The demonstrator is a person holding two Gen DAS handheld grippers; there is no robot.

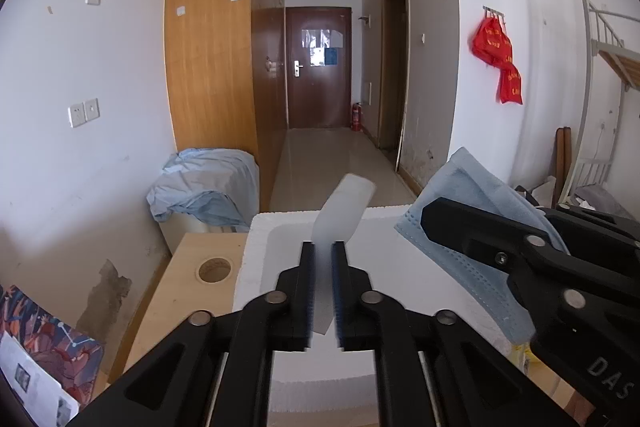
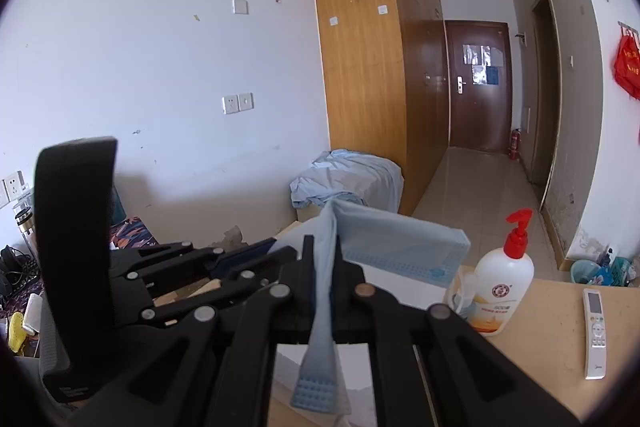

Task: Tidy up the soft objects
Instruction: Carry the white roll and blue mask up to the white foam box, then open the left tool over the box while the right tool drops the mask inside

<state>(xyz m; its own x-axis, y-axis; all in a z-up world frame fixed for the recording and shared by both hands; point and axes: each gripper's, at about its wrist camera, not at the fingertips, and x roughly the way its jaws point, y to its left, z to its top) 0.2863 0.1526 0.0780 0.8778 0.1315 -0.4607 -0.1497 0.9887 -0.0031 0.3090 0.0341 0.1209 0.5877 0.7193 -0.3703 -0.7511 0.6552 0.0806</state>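
2 claws share your left wrist view. Your left claw (image 1: pixel 323 247) has its jaws a little apart, with a pale translucent sheet (image 1: pixel 343 209) standing between them; whether the pads still press on it you cannot tell. It hangs over the white foam box (image 1: pixel 256 247), which sits on the wooden tabletop (image 1: pixel 176 291) beside a round hole (image 1: pixel 215 269) near the tabletop's far edge. Your right claw (image 1: pixel 430 217) comes in from the right, pinching a blue face mask (image 1: pixel 468 187) above the box's right rim.

From your right wrist view, your right claw (image 2: pixel 323 247) is pressed together on the blue face mask (image 2: pixel 400 243), which juts out to the right past the fingers while 1 end droops back between them. Toward the tabletop's right edge stand a white pump bottle (image 2: pixel 506 287) with a red top and a remote control (image 2: pixel 595 333) lying flat.
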